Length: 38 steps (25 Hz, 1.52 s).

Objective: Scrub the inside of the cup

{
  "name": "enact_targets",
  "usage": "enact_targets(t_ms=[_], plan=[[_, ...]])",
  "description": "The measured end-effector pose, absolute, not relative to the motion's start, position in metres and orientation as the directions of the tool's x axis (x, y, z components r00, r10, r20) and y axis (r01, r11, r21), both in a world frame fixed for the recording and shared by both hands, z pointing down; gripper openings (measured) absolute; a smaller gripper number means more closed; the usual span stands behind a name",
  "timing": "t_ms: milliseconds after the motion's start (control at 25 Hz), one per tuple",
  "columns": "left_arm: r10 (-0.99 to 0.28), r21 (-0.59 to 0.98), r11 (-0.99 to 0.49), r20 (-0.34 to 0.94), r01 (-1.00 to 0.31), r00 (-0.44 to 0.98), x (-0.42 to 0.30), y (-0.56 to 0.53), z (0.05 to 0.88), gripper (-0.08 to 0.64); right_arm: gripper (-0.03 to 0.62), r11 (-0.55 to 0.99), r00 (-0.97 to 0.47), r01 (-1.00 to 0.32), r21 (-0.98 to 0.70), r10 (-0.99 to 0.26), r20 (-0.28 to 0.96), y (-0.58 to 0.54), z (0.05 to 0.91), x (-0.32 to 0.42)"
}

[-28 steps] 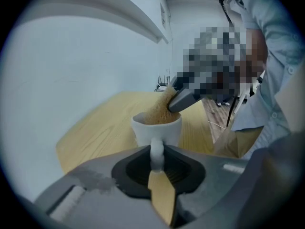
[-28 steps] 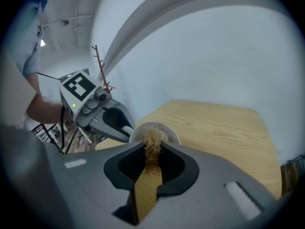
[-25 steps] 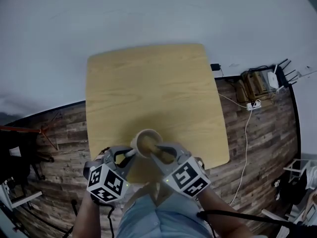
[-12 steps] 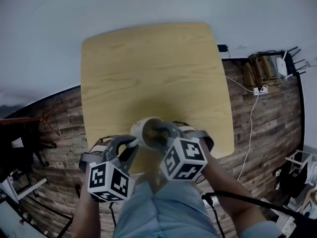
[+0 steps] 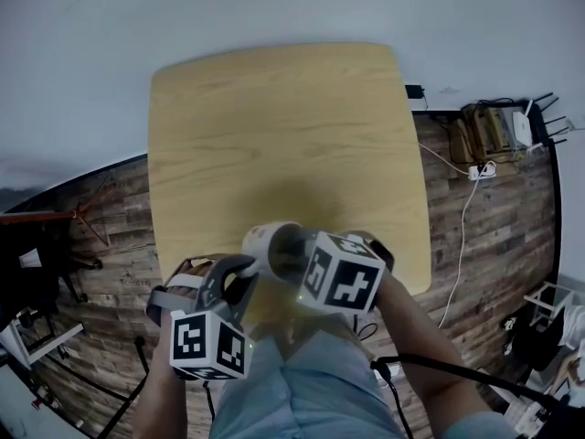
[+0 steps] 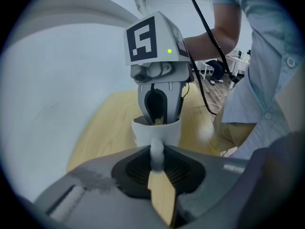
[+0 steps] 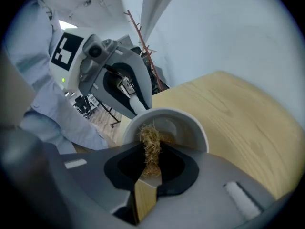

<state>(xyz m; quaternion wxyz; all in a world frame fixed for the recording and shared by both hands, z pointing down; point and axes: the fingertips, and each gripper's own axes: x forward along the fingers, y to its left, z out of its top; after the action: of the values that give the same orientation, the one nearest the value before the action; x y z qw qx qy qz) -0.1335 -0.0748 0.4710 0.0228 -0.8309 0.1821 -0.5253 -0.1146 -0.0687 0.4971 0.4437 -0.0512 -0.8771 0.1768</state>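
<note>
The cup (image 5: 265, 242) is sitting tilted over the near edge of the surface (image 5: 274, 126) in the head view. The left gripper (image 5: 239, 273) is just beside it and the right gripper (image 5: 294, 256) is poking into its mouth.

In the left gripper view, the jaws are clamping the cup's white handle (image 6: 156, 149).

In the right gripper view, the jaws are pinching a fibrous scrubber (image 7: 149, 144) that is dipping inside the cup.

The cup is looking stiff, smooth and breakable, likely ceramic, so the handle is probably offering the surest hold.
</note>
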Motion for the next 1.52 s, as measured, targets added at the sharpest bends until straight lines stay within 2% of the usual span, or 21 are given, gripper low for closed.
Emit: enact_targets(t_ms=[200,400,640,1040,1360,1520], plan=[[-0.331,-0.231,-0.93,0.862,-0.284,0.383,-0.135,-0.075,0.473,0.072,0.058,0.886,-0.734,-0.117,-0.449,0.227,0.64,-0.073,0.489,-0.121],[-0.325,-0.237,-0.936,0.866,-0.261,0.379,-0.133,-0.074,0.474,0.072,0.058,0.873,-0.813,-0.184,-0.452,0.123,0.57,-0.086,0.471,-0.124],[-0.319,-0.236,-0.939,0.87,-0.252,0.377,-0.132,-0.074,0.474,0.071,0.058,0.89,-0.805,-0.229,-0.394,0.054,0.591,-0.095,0.466,-0.12],[-0.329,-0.254,-0.938,0.87,-0.237,0.366,-0.128,-0.079,0.473,0.071,0.058,0.928,-0.728,-0.337,-0.161,-0.148,0.67,-0.121,0.462,-0.102],[-0.346,-0.264,-0.931,0.862,-0.253,0.371,-0.127,-0.079,0.472,0.072,0.058,0.881,-0.693,-0.433,-0.193,-0.189,0.695,-0.121,0.477,-0.083],[-0.375,-0.293,-0.92,0.85,-0.26,0.37,-0.129,-0.081,0.472,0.071,0.058,0.851,-0.674,-0.456,-0.26,-0.14,0.725,-0.112,0.488,-0.079]])
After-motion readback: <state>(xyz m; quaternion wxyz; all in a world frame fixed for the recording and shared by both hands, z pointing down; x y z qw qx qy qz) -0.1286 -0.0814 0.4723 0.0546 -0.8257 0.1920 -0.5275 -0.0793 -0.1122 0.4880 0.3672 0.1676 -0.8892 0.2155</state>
